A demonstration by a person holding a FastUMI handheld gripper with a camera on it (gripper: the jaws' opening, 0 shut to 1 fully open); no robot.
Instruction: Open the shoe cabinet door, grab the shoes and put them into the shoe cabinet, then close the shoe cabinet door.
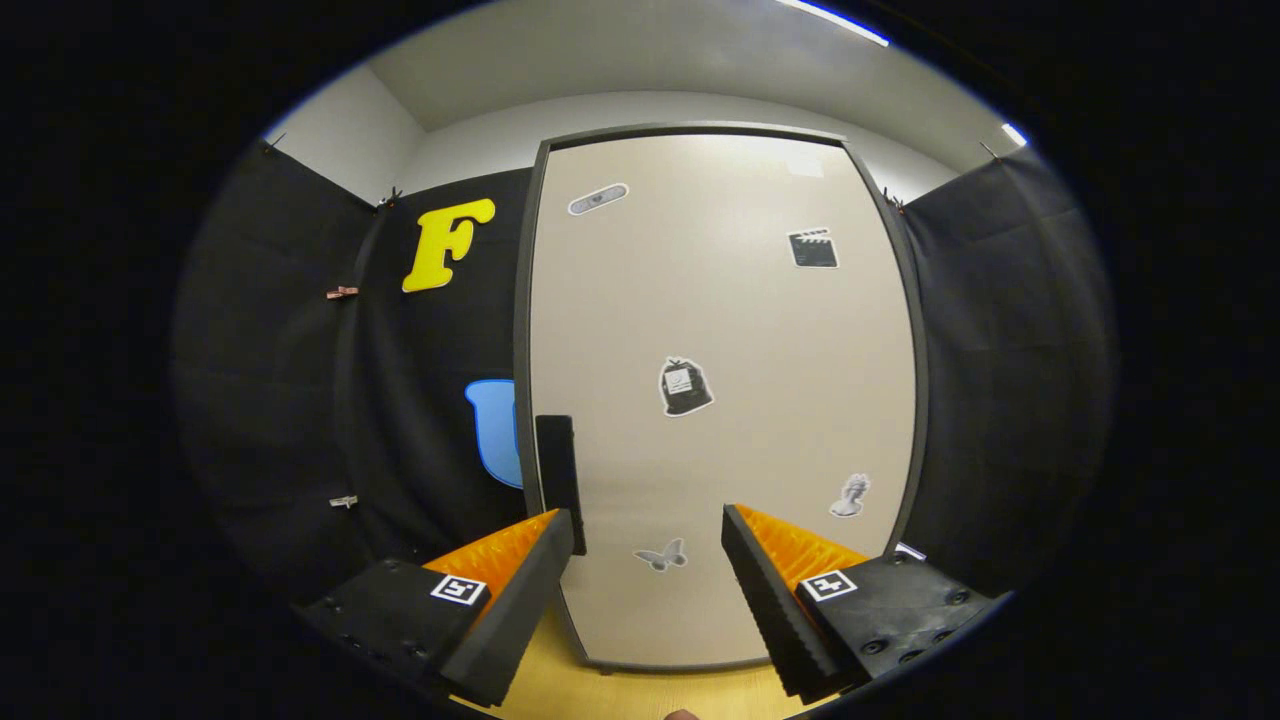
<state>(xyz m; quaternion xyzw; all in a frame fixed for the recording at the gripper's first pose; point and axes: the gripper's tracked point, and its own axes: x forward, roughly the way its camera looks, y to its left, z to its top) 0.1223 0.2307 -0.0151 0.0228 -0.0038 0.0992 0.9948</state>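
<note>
Black cloth walls (1010, 340) flank the scene at 9 and 3 o'clock, with small clips (342, 292) pinned at 9; a wooden floor (640, 695) lies at 6. The shoe cabinet door (720, 400), closed, stands just ahead of the fingers: pale panel, dark frame, several stickers (685, 386), dark handle (558, 480) at its 9 o'clock edge. The gripper (648, 530) is spread apart, holding nothing.

We see our gripper (648, 525) with two wedge-shaped fingers (520, 590) spread apart, ribbed on their inner faces. At seven and five o'clock, each block-like mount carries a square black-and-white marker (459, 589) and small screws (905, 625).
</note>
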